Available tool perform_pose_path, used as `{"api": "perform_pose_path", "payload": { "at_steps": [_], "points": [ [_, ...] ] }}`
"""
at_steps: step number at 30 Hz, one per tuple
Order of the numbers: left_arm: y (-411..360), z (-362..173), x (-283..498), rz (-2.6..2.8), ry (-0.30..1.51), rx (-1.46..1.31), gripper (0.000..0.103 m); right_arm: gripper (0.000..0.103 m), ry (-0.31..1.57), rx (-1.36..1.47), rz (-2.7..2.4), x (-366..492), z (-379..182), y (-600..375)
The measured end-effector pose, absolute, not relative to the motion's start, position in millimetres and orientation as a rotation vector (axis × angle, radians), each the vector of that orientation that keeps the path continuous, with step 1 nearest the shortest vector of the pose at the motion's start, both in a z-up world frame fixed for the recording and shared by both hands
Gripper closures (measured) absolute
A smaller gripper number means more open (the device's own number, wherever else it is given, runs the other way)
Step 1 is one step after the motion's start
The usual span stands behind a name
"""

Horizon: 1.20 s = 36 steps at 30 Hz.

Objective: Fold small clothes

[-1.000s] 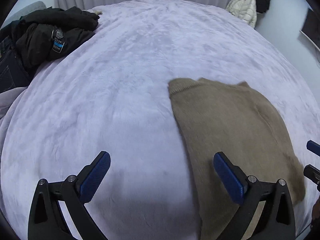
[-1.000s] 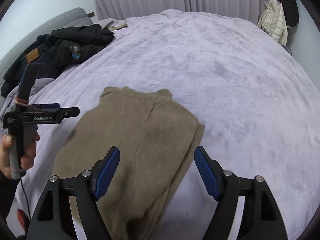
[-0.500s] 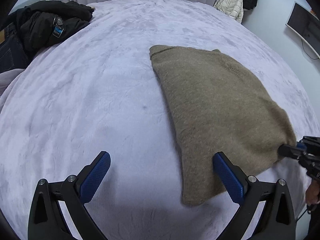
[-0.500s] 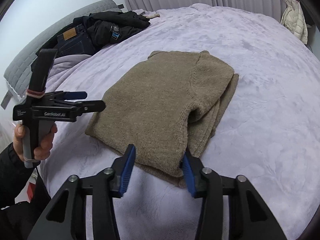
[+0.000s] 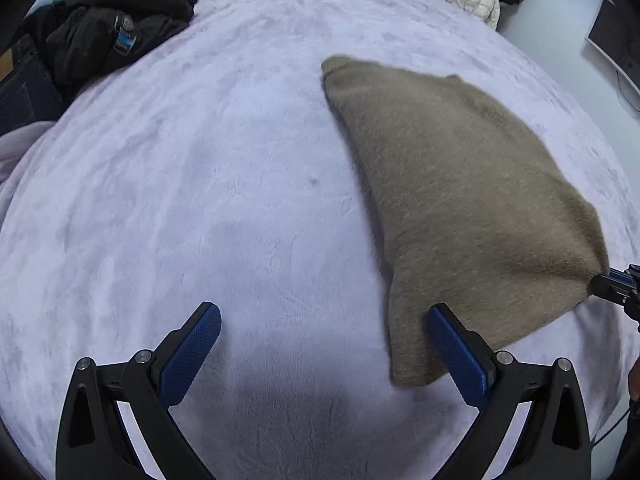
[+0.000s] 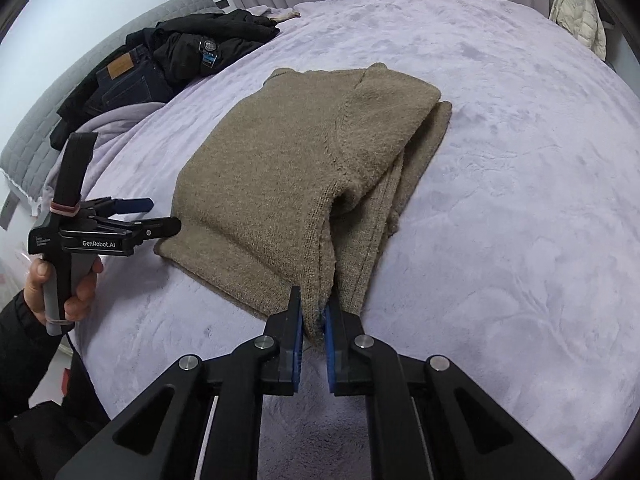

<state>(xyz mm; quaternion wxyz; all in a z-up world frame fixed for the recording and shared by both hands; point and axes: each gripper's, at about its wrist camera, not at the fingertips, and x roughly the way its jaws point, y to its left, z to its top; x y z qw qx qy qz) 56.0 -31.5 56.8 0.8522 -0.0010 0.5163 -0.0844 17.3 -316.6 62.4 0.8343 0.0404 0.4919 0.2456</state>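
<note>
Tan knit sweater (image 6: 288, 176), lying lengthwise away from the grippers on the lavender bed cover (image 6: 520, 200), is being clamped at its near right corner by the closing right gripper (image 6: 311, 332), while the left gripper (image 5: 320, 352) is held spread and empty beside its near left edge.

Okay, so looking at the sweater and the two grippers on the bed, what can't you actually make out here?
- Sweater corner: right wrist view, hidden between the right gripper fingers closing on it.
- Right gripper: left wrist view, cut off by the right edge.
- Sweater's inner layers: both views, covered by the top fold.
- Dark clothes pile: both views, too bunched to count the pieces.
- Left gripper: open, over bare blanket.
</note>
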Motion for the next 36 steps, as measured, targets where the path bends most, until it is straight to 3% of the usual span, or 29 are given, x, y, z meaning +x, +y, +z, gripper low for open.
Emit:
{"api": "perform_pose_path", "payload": {
  "at_steps": [2, 3, 4, 6, 8, 11, 13, 20, 24, 29, 31, 34, 36],
  "points": [
    [-38, 80, 59, -0.22, 1.025, -0.015, 0.0, 0.083, 0.969, 0.07, 0.521, 8, 85, -319],
    [-43, 88, 64, -0.237, 1.007, -0.027, 0.0, 0.071, 0.92, 0.05, 0.52, 4, 96, -319],
    [-50, 92, 71, -0.247, 0.996, -0.029, 0.0, 0.05, 0.871, 0.025, 0.511, 3, 106, -316],
    [-67, 92, 92, -0.238, 1.0, -0.012, 0.0, 0.028, 0.792, -0.016, 0.501, 9, 118, -304],
    [-79, 75, 111, -0.195, 1.045, 0.009, 0.0, 0.029, 0.783, -0.041, 0.539, 23, 116, -289],
    [-83, 34, 119, -0.185, 1.159, 0.003, 0.0, 0.03, 0.876, -0.015, 0.621, 49, 90, -276],
    [-75, 35, 115, -0.198, 1.159, -0.064, 0.0, 0.034, 0.975, -0.076, 0.57, 65, 65, -274],
    [-134, 72, 81, -0.264, 1.027, -0.003, 0.0, 0.035, 0.871, 0.281, 0.53, 104, 85, -352],
    [-173, 70, 68, -0.297, 1.005, 0.06, 0.0, 0.053, 1.032, 0.388, 0.505, 162, 53, -356],
    [-184, 50, 69, -0.275, 1.067, 0.074, 0.0, 0.06, 1.05, 0.464, 0.501, 197, 33, -351],
    [-184, 46, 69, -0.268, 1.063, 0.074, 0.0, 0.086, 1.048, 0.466, 0.523, 201, 32, -347],
    [-186, 53, 64, -0.311, 1.065, 0.028, 0.0, 0.094, 0.983, 0.372, 0.524, 196, 49, -339],
    [-191, 53, 61, -0.317, 1.065, 0.029, 0.0, 0.094, 0.931, 0.359, 0.548, 194, 65, -339]
  ]
}}
